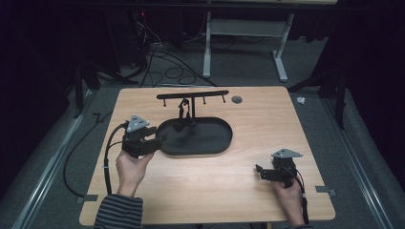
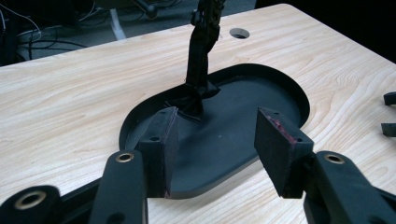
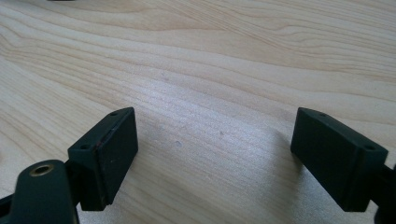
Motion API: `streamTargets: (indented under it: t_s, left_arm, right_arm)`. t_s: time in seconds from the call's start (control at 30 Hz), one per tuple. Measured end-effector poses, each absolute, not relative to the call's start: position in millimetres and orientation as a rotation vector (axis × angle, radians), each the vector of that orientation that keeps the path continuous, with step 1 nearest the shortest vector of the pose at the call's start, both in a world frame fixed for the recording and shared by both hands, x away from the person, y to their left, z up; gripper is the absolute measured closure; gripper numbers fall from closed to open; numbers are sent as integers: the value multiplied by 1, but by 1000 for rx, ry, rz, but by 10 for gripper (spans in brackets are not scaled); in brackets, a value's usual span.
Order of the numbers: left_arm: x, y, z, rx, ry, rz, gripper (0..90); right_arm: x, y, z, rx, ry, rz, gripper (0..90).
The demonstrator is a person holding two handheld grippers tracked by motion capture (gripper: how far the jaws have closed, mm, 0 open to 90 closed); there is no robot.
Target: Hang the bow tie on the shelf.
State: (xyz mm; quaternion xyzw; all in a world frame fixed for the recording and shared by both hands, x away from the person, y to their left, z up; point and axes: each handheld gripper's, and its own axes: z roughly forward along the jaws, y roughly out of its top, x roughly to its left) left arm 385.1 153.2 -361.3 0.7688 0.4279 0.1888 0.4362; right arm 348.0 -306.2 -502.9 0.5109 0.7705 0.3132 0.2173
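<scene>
A black oval tray [image 1: 207, 138] lies at the middle of the wooden table. From its back rim rises a black T-shaped stand [image 1: 193, 94] with small hooks. A black strap [image 1: 183, 113] hangs from the stand, and its lower end rests on the tray floor [image 2: 280, 88]. The strap [image 2: 201, 56] is a little beyond my left gripper [image 2: 217, 144], which is open over the tray's left rim with nothing between its jaws. A hand holds that left gripper [image 1: 156, 138]. My right gripper [image 1: 259, 171] is open low over bare wood at the front right, and the right gripper [image 3: 215, 149] holds nothing.
A round cable hole [image 1: 236, 99] sits in the table behind the tray. The other gripper's fingertips [image 2: 390, 112] show at the far right. Beyond the table's back edge are a white desk frame [image 1: 207, 43] and loose cables [image 1: 162, 62] on the floor.
</scene>
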Motion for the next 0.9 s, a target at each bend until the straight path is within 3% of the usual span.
streamTargets:
  t_s: [0.9]
  left_arm:
    - [371, 168, -370, 1900, 1093, 479, 502]
  right_arm:
    - [348, -306, -503, 1414, 2136, 866, 160]
